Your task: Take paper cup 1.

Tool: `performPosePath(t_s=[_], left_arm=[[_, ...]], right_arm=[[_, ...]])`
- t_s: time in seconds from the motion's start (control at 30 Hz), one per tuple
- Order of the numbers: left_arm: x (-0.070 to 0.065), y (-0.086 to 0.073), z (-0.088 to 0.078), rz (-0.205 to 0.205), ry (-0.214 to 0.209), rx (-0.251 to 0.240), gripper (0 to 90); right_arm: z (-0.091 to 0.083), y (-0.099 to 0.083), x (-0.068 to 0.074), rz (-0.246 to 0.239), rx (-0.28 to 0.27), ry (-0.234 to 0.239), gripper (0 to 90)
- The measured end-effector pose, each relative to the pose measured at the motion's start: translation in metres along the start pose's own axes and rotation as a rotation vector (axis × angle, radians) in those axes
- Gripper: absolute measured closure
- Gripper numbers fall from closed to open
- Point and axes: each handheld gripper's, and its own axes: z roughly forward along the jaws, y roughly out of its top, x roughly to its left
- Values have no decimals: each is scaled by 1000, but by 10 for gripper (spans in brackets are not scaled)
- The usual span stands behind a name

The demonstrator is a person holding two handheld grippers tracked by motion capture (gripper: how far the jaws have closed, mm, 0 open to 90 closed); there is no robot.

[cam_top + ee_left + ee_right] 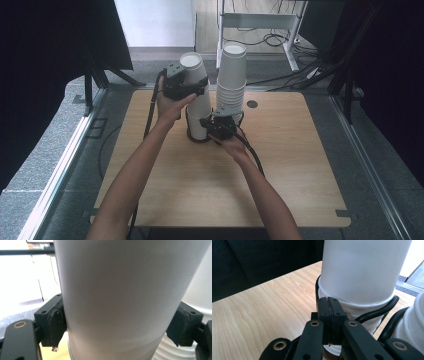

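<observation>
High view: two hand-held grippers work at white paper cup stacks standing in a black wire holder point(384, 308) near the far middle of a wooden table point(300, 175).

Left gripper point(181, 86) — jaws clamped on either side of the left stack point(196, 80), high up, the stack leaning left; in the left gripper view both pads point(55, 322) press the white wall. Right gripper point(218, 123) — low at the holder; in the right gripper view its jaws are pressed together, tips against the stack's lowest cup. Right stack point(232, 75) stands upright just beside, with a dark hole point(252, 104) in the table near it.
</observation>
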Motion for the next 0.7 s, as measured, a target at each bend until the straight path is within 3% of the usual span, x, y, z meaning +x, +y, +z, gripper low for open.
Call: performPosePath(t_s=[0.17, 0.37, 0.7], left_arm=[[-6, 11, -16, 38, -9, -23, 159], [-13, 12, -30, 64, -16, -31, 158], [-18, -9, -52, 45, -78, -37, 157]], right_arm=[[-5, 2, 1, -4, -10, 4, 886], [-13, 2, 6, 0, -15, 15, 880], [-36, -6, 11, -19, -47, 34, 849]])
